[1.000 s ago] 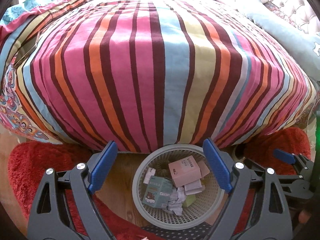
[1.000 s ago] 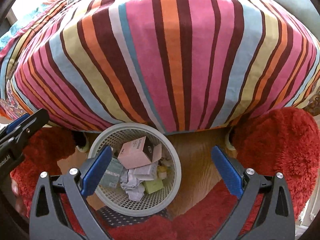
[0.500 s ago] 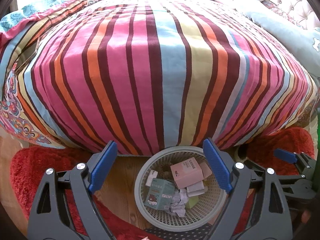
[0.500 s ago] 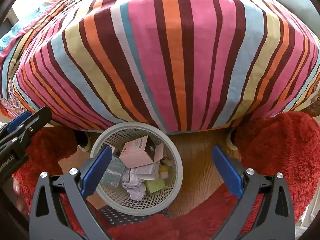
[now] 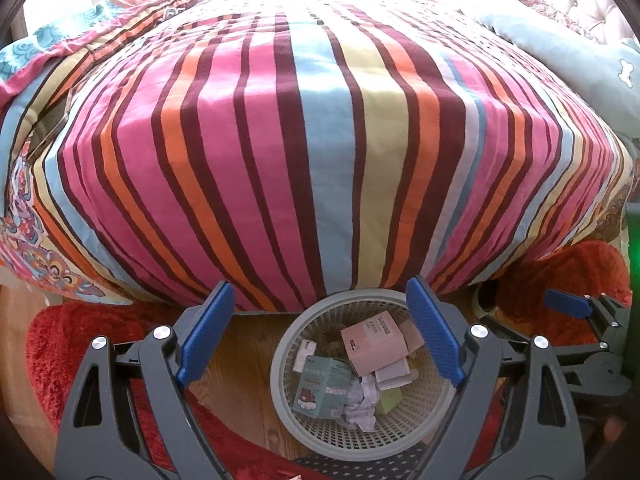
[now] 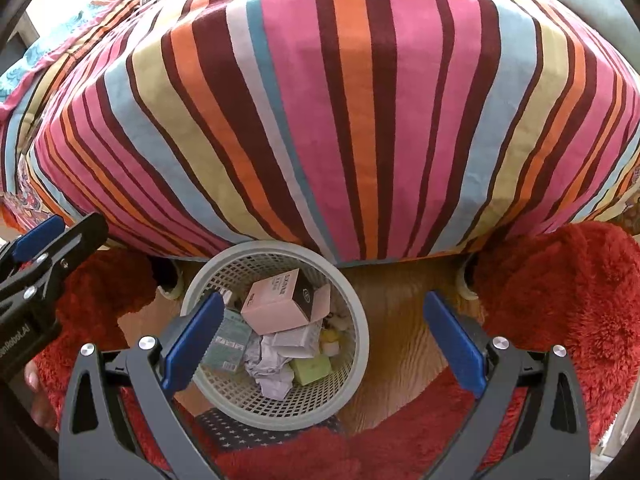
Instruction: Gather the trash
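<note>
Trash fills the grey basket point(image 5: 352, 446) at the foot of the striped bed point(image 5: 320, 140); left gripper point(image 5: 320, 336) and right gripper point(image 6: 320, 344) hover above, jaws spread, empty.

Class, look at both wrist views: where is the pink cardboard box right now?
The pink cardboard box lies on top of the trash inside the round grey plastic mesh basket, which stands on the wooden floor against the striped bedspread, above crumpled white paper.
</note>
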